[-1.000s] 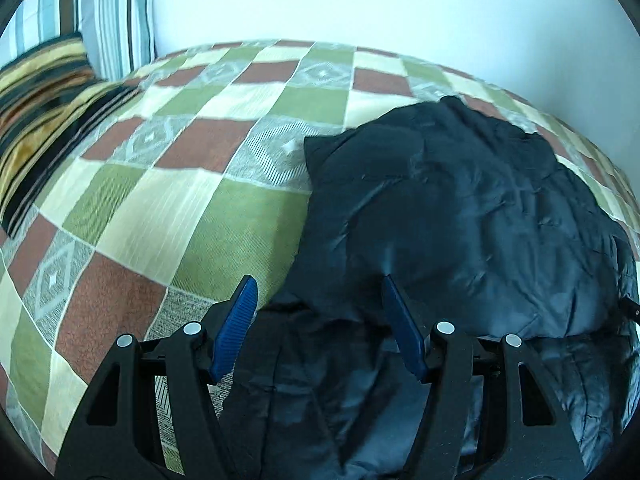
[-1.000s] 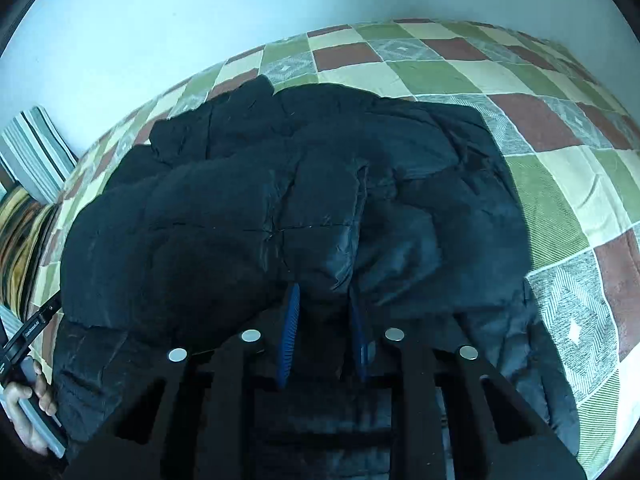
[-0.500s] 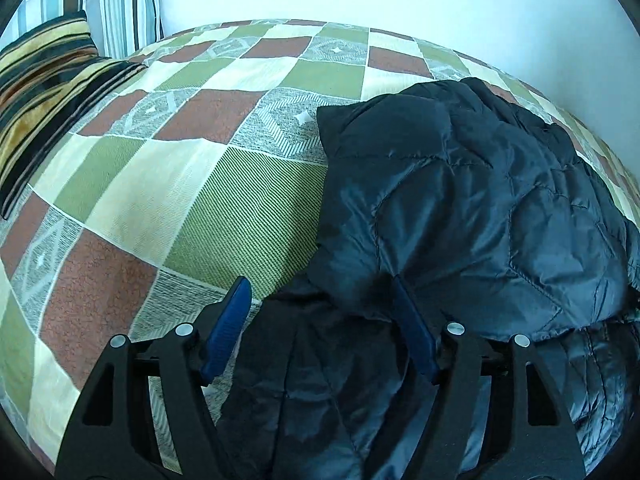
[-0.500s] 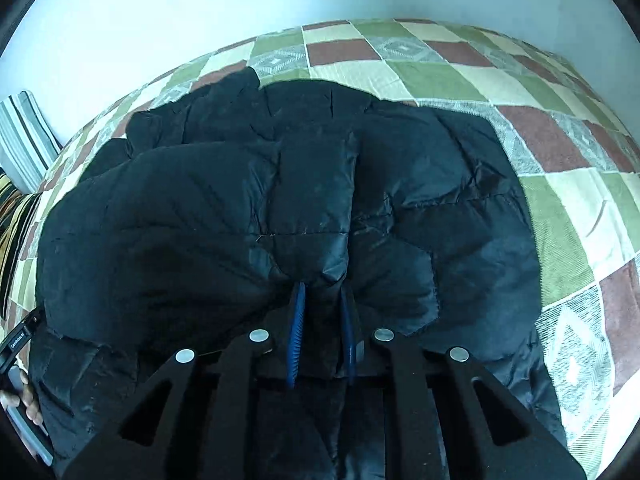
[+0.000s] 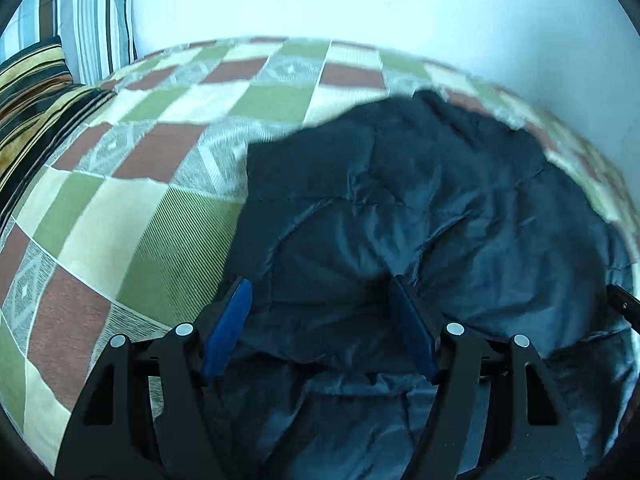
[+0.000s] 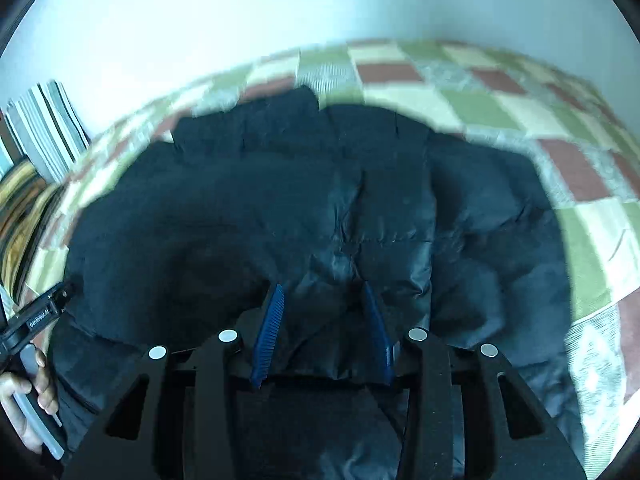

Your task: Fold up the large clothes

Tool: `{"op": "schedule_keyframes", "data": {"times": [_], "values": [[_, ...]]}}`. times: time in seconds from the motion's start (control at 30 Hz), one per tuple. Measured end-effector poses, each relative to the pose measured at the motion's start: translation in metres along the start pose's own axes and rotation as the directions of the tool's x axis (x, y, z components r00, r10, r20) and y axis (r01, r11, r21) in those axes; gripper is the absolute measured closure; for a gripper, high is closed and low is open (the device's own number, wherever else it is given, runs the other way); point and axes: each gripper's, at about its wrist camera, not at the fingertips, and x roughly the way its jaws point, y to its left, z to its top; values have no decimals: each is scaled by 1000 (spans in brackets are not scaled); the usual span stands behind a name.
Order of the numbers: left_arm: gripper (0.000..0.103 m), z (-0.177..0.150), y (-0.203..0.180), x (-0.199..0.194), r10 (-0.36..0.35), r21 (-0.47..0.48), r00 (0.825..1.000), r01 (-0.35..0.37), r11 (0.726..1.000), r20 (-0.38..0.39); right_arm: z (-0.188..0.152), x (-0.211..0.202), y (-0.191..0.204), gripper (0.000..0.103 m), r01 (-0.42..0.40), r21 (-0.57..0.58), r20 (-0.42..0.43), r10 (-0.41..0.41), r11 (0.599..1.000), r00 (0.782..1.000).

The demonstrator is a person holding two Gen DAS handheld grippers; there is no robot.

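A dark navy quilted jacket (image 5: pixel 400 200) lies folded over on a checkered bedspread (image 5: pixel 120 220). My left gripper (image 5: pixel 320 282) stands wide over the jacket's near left edge, with a puffy fold lying loose between its blue pads. In the right wrist view the jacket (image 6: pixel 240 208) fills the middle. My right gripper (image 6: pixel 322 287) is opening, its jaws apart around a bunched fold at the near edge, which still bulges between the pads. At the far left of that view a hand (image 6: pixel 40 380) holds the left gripper's body (image 6: pixel 36 316).
Striped pillows (image 5: pixel 32 92) and a pale striped cushion (image 5: pixel 92 12) lean at the bed's left end against a white wall (image 5: pixel 360 0). The bedspread (image 6: pixel 480 100) shows bare beyond and right of the jacket. The right gripper's tip (image 5: pixel 624 304) pokes in at the left view's right edge.
The right gripper's jaws have spread apart from their tight pinch on the jacket fold. Both views have shifted a little, with more wall showing. The left jaws stay wide.
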Motion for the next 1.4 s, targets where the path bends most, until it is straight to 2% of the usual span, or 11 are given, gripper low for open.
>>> {"op": "schedule_keyframes", "data": {"times": [0.2, 0.33, 0.53, 0.7, 0.8, 0.9, 1.0, 1.13, 1.27, 1.33, 1.4], "values": [[31, -8, -7, 16, 29, 47, 1000, -29, 999, -8, -6, 20, 6, 62, 46, -51, 5, -46, 998, 999], [32, -4, -9, -2, 54, 29, 999, -54, 998, -3, -3, 8, 6, 61, 41, -39, 21, -40, 998, 999], [32, 17, -39, -34, -39, 67, 994, 33, 997, 100, 18, -18, 20, 58, 19, -32, 107, -16, 999, 994], [32, 45, -71, -11, -87, 87, 993, 80, 993, 78, 46, 5, 30, 58, 6, -18, 111, -4, 1000, 994], [32, 52, -85, 15, -79, 104, 997, 76, 992, 25, 52, 29, 36, 58, 23, -31, 81, -21, 999, 997], [30, 46, -94, 40, -32, 148, 999, 37, 988, -31, 51, 59, 35, 55, 35, -52, 9, -34, 998, 999], [29, 41, -95, 52, -29, 148, 999, 35, 988, -43, 51, 64, 36, 55, 41, -64, 7, -40, 997, 999], [30, 42, -90, 29, -23, 124, 1000, 24, 992, -9, 52, 41, 35, 55, 23, -46, 33, -22, 999, 999], [30, 28, -85, -6, -70, 90, 996, 66, 994, 50, 38, 7, 35, 55, -9, -34, 77, 12, 999, 997], [30, 18, -87, -9, -72, 98, 996, 67, 993, 48, 27, 0, 37, 54, -4, -47, 81, 8, 999, 997], [30, 10, -90, 1, -74, 102, 997, 72, 992, 9, 21, 10, 39, 52, 11, -59, 48, -8, 998, 999]]}}
